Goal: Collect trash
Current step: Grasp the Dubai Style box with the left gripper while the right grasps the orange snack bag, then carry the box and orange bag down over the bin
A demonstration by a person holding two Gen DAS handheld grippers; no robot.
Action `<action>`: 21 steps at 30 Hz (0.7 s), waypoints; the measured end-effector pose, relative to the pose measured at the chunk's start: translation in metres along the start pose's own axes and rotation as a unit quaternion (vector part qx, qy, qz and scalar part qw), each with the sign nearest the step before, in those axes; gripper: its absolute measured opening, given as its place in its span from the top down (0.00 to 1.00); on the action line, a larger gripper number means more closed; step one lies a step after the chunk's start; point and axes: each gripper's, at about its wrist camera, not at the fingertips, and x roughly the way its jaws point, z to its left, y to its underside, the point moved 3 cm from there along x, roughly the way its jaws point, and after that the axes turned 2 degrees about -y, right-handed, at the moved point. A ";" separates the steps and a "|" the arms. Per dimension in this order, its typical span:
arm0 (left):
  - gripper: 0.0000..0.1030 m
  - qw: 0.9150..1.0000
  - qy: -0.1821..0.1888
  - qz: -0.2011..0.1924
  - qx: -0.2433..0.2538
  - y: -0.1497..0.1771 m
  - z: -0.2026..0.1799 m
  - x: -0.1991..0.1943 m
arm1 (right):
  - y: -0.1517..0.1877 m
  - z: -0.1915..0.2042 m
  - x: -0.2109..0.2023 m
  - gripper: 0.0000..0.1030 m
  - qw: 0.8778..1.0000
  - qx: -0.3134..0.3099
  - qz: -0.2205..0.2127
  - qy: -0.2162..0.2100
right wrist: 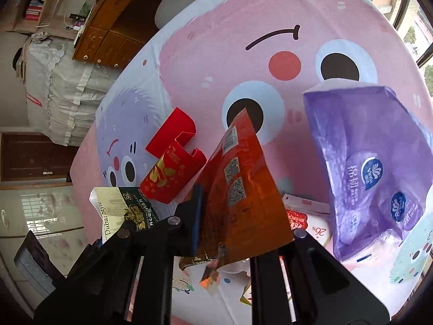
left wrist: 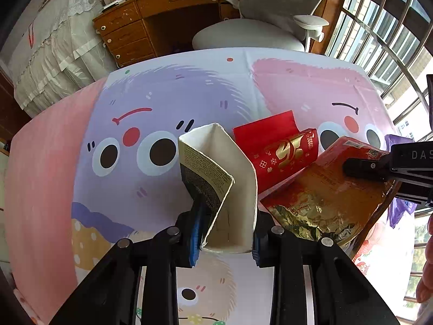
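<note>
My left gripper [left wrist: 226, 239] is shut on an open white carton [left wrist: 216, 162] with black and gold print, held upright over the cartoon tablecloth [left wrist: 162, 103]. The carton [right wrist: 127, 208] also shows low left in the right wrist view. My right gripper [right wrist: 245, 224] is shut on a crumpled orange-red foil wrapper [right wrist: 243, 184], lifted off the table. From the left wrist view that wrapper [left wrist: 324, 189] hangs right of the carton, with the right gripper [left wrist: 362, 168] pinching its top. A red and gold paper sleeve [left wrist: 281, 149] lies on the cloth behind both; the sleeve [right wrist: 173, 168] sits left of the wrapper.
A purple tissue pack [right wrist: 373, 162] stands on the right, with a white and red packet [right wrist: 305, 214] beside it. Beyond the table's far edge are a grey office chair [left wrist: 249, 35] and a wooden desk [left wrist: 135, 27]. Window bars [left wrist: 379, 27] run along the right.
</note>
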 end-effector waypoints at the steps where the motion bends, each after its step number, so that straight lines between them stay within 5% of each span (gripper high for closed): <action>1: 0.72 1.000 0.003 -0.004 -0.007 0.002 0.003 -0.005 | 0.003 0.002 -0.003 0.91 1.000 -0.005 -0.001 -0.004; 12: 0.72 0.995 0.060 -0.057 -0.057 0.068 0.042 -0.103 | 0.101 0.040 -0.059 0.95 0.996 -0.076 -0.027 -0.033; 21: 0.72 0.991 0.105 -0.081 -0.021 0.178 0.078 -0.188 | 0.232 0.061 -0.091 0.95 0.992 -0.099 -0.069 -0.029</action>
